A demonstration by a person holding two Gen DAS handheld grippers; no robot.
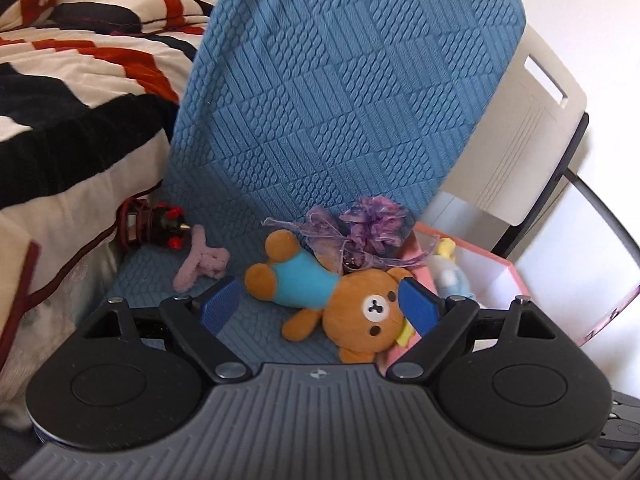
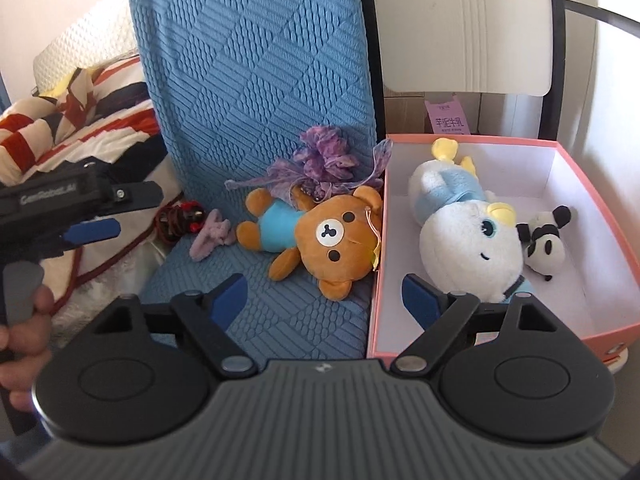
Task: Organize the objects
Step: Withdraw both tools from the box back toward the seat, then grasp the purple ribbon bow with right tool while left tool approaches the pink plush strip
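While both grippers hang over the near edge of the seat, the blue quilted chair (image 2: 256, 92) fills the middle of each view, with a striped blanket (image 1: 76, 92) on its left and a white chair (image 2: 464, 28) on its right. On the white chair's seat sits a pink box (image 2: 472, 139), white inside, lid off. Contents: a white plush with blue and yellow trim (image 2: 466, 224), lying lengthwise, and a small panda plush (image 2: 546, 240) touching its right side, near the right wall.

On the blue seat, outside the box: brown bear plush in a blue shirt (image 2: 320, 236), on its back, head just beside the box's left wall. Far of it, a purple ribbon bundle (image 2: 324, 160) against the backrest. Left of the bear, a small lilac plush clip (image 2: 210, 236), then a red-and-black item (image 2: 180, 218) at the blanket's edge; cannot identify it.

Left gripper (image 1: 320, 304): fingers apart, nothing between the pads; the bear's head lies in line with the gap. Right gripper (image 2: 328, 300): fingers apart, empty, spanning the box's left wall.
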